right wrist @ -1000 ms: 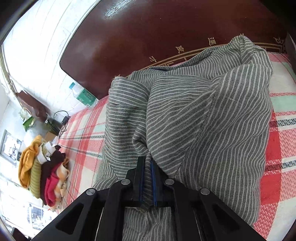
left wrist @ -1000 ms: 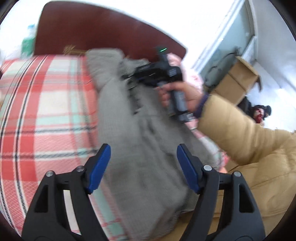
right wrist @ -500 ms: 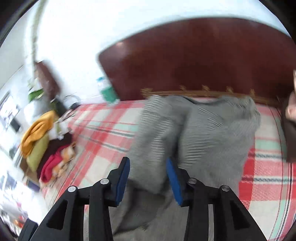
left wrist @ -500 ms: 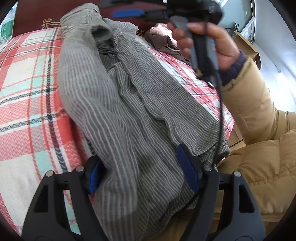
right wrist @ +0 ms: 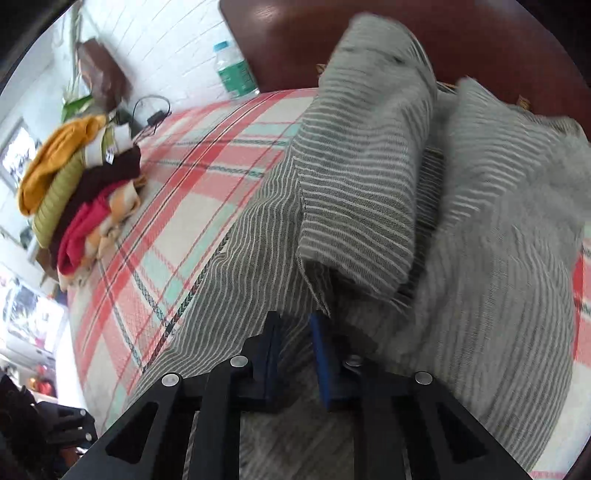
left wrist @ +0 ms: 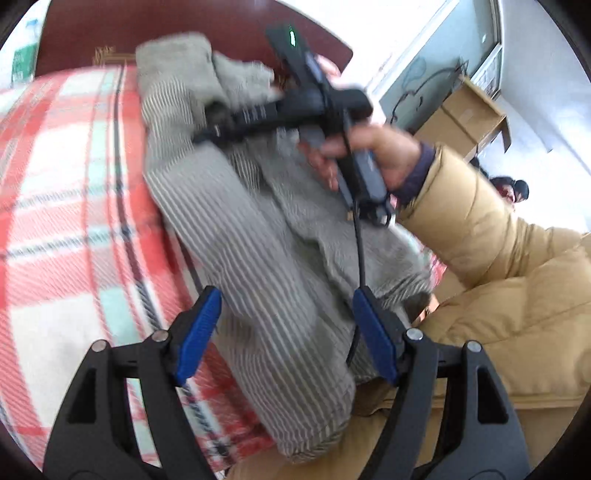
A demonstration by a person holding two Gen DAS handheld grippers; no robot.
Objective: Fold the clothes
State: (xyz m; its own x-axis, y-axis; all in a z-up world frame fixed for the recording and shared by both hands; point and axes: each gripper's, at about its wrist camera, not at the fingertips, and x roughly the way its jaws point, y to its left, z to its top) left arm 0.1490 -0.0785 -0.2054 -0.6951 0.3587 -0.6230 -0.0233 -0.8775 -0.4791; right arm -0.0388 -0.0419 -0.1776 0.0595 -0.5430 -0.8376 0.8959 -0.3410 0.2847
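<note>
A grey striped garment [left wrist: 258, 236] lies rumpled on the plaid bed [left wrist: 66, 206], running from the headboard to the near edge. My left gripper [left wrist: 286, 332] is open and empty, its blue pads on either side of the garment's near end. My right gripper [right wrist: 297, 332] is nearly closed on a fold of the grey striped garment [right wrist: 369, 206] and lifts it. In the left wrist view the right gripper [left wrist: 218, 122] reaches into the garment's upper part, held by a hand in a tan jacket sleeve.
A dark wooden headboard [right wrist: 295, 33] stands at the far end with a water bottle [right wrist: 234, 72] beside it. A stack of folded clothes [right wrist: 77, 192] sits on the bed's left side. A cardboard box [left wrist: 465, 114] stands on the floor to the right.
My right gripper dropped back to the garment and closed on a fold after being open above it. My left gripper pulled back a little, its pads now clear of the cloth.
</note>
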